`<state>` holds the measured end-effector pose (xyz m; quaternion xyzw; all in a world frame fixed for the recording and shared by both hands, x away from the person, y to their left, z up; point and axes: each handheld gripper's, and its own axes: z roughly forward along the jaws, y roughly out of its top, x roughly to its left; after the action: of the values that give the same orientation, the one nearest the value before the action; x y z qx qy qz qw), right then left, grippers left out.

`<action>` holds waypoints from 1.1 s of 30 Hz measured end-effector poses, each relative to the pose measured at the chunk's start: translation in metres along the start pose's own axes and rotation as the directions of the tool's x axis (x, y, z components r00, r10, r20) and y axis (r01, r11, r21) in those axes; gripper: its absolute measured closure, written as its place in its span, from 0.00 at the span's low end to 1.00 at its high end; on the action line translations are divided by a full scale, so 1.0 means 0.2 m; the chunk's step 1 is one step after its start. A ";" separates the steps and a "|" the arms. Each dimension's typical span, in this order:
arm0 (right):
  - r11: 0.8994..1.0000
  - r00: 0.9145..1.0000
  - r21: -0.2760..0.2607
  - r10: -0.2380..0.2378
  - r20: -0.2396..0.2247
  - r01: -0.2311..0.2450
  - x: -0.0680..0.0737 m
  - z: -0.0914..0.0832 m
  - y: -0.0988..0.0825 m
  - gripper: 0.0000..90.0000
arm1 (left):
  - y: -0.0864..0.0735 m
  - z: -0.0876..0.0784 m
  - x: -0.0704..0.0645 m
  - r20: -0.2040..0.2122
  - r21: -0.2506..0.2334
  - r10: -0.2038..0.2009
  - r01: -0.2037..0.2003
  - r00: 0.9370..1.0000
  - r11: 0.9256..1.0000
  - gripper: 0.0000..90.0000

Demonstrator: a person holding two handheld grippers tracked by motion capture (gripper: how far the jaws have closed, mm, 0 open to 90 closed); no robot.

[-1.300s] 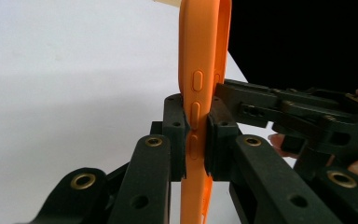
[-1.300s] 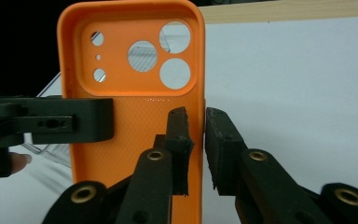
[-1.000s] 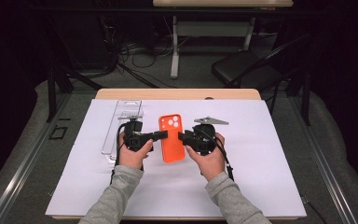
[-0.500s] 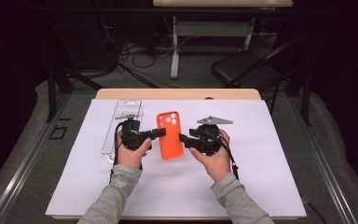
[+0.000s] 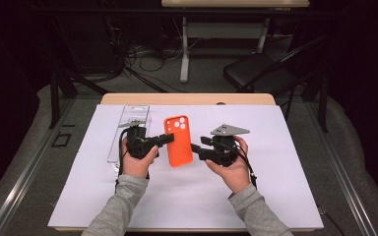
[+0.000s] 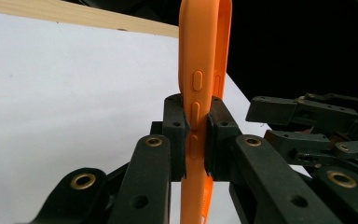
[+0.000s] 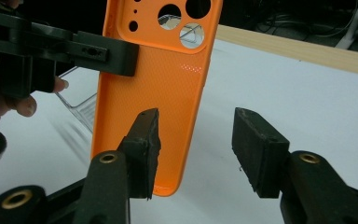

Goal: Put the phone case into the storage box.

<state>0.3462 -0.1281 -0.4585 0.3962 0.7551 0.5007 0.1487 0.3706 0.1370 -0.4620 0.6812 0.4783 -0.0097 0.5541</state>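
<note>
High view, listed near to far, places given from the orange phone case (image 5: 178,140).

Grey sleeves and two hands at the near table edge. Left gripper (image 5: 160,141): clenched on the case's left long edge, holding it above the sheet; in the left gripper view its pads pinch the case's side wall at the buttons (image 6: 196,112). Right gripper (image 5: 195,151): released, just right of the case's lower right edge, grey three-cornered plate on top; its jaws have just been closing a little, and in the right gripper view (image 7: 196,144) they stand apart with nothing pressed between them, one jaw in front of the case's inner face.

White sheet (image 5: 275,162): covers the table around and beneath the case. Clear plastic packaging (image 5: 128,129): lying flat on the sheet, left of the case.

Wooden table edge (image 5: 187,99): bare strip beyond the case.

Room behind: dark grey floor, loose cables (image 5: 142,54), white table leg (image 5: 184,54), black chair (image 5: 261,73) to the far right.
</note>
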 end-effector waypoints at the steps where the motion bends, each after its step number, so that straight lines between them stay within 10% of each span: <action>1: 1.000 1.000 -0.003 -0.007 0.002 0.007 0.00 0.00 0.00 0.57 | 0.00 0.00 0.00 -0.002 -0.001 0.002 -0.002 1.000 1.000 0.90; 33: 0.995 0.994 -0.073 -0.075 -0.079 0.069 0.02 -0.09 -0.02 0.39 | -0.06 -0.06 -0.05 0.052 -0.029 0.049 -0.048 0.997 0.998 0.90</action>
<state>0.3320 -0.1374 -0.4533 0.3426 0.7562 0.5370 0.1497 0.3497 0.1392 -0.4611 0.6845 0.4468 -0.0076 0.5760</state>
